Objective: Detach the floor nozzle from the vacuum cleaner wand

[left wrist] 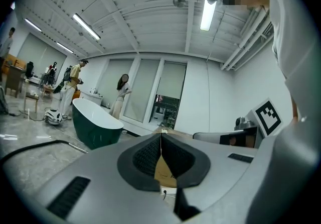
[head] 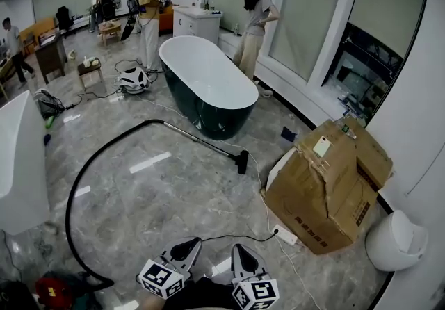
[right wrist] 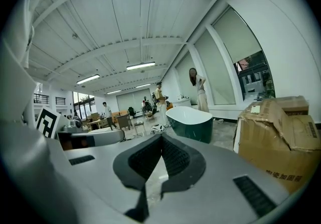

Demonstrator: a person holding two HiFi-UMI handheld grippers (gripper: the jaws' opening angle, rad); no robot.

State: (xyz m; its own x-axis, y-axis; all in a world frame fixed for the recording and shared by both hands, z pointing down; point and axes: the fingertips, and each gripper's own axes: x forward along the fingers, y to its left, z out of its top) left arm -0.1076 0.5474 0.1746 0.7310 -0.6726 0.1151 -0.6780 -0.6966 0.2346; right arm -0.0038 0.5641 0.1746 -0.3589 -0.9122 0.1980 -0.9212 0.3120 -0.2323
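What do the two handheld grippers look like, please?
The left gripper and right gripper look alike: silver-grey bodies, black ribbed pads, and each carries a white cube printed with black square markers.

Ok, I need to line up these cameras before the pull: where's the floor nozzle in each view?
Head view: floor nozzle at the centre, on the floor by the bathtub's near end.
Left gripper view: nozzle not visible; only the wand shows lower left, passing behind the left tool.
Right gripper view: not in it.
Shared landmark: the dark green bathtub, in all three.
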